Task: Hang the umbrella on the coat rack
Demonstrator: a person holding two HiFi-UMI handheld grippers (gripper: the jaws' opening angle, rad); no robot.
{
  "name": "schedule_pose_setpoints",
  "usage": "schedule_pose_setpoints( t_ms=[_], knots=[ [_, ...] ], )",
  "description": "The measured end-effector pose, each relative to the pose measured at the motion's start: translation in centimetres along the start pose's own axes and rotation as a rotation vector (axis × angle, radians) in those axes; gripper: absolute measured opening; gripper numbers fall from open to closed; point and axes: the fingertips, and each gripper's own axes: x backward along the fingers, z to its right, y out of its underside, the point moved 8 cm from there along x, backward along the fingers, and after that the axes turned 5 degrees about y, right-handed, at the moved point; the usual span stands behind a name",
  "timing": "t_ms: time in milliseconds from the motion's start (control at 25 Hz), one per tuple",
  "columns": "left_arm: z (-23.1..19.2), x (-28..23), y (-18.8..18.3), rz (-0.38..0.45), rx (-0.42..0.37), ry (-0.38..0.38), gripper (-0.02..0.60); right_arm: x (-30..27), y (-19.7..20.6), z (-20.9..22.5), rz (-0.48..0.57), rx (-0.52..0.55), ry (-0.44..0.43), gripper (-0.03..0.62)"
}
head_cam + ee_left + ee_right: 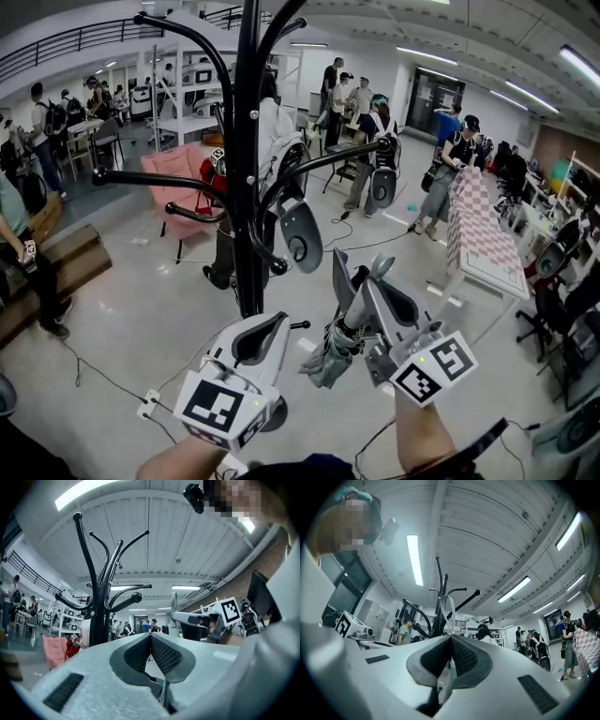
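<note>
The black coat rack (pixel 246 187) stands just ahead, its curved hooks bare. The folded grey-green umbrella (pixel 328 361) hangs low between the two grippers, near the rack's pole and on no hook. The right gripper (pixel 375 274) has its fingers pinched on the umbrella's pale strap loop (pixel 453 613). The left gripper (pixel 279 321) has its fingers pressed together, and nothing shows between them.

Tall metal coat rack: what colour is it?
The coat rack is black; best in head view.

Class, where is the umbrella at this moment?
Head view, lower centre: the umbrella hangs folded from the right gripper, jaws shut on it, right of the left gripper, near the coat rack.
</note>
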Motion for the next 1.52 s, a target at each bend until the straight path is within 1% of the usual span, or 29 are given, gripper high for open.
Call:
schedule_pose_setpoints(
  t_ms=[160,240,400,560,760,960,1200,1400,1520],
  knots=[
    [-0.1,-0.8,-0.2,-0.013,-0.01,0.018,0.009,-1.1,-0.8,0.7,0.014,0.009,-0.017,0.009],
    [-0.3,-1.2,-0.1,-0.009,-0.019,0.009,0.009,-1.7,-1.1,1.1,0.023,-0.006,-0.031,0.009],
    [0.5,-2.6,-0.4,-0.038,-0.013,-0.016,0.009,-2.7,-2.1,2.8,0.03,-0.024,-0.067,0.009],
    [1.5,-5.2,-0.8,-0.036,-0.03,-0.032,0.009,-3.6,-3.6,5.5,0.055,-0.017,-0.1,0.009],
    [1.6,-6.3,-1.2,-0.021,-0.066,-0.044,0.009,-5.7,-4.7,6.7,0.063,-0.031,-0.134,0.009],
    [2.9,-8.4,-1.6,-0.037,-0.056,-0.053,0.009,-6.9,-6.2,8.5,0.079,-0.038,-0.167,0.009],
    [2.4,-8.9,-1.1,-0.027,-0.067,-0.043,0.009,-9.2,-6.4,8.8,0.073,-0.07,-0.212,0.009],
    [2.1,-9.5,-1.1,-0.008,-0.112,-0.032,0.009,-10.1,-7.3,9.6,0.079,-0.095,-0.238,0.009],
    [2.2,-9.6,-1.2,-0.024,-0.089,-0.04,0.009,-10.8,-7.5,9.9,0.063,-0.099,-0.25,0.009]
  ],
)
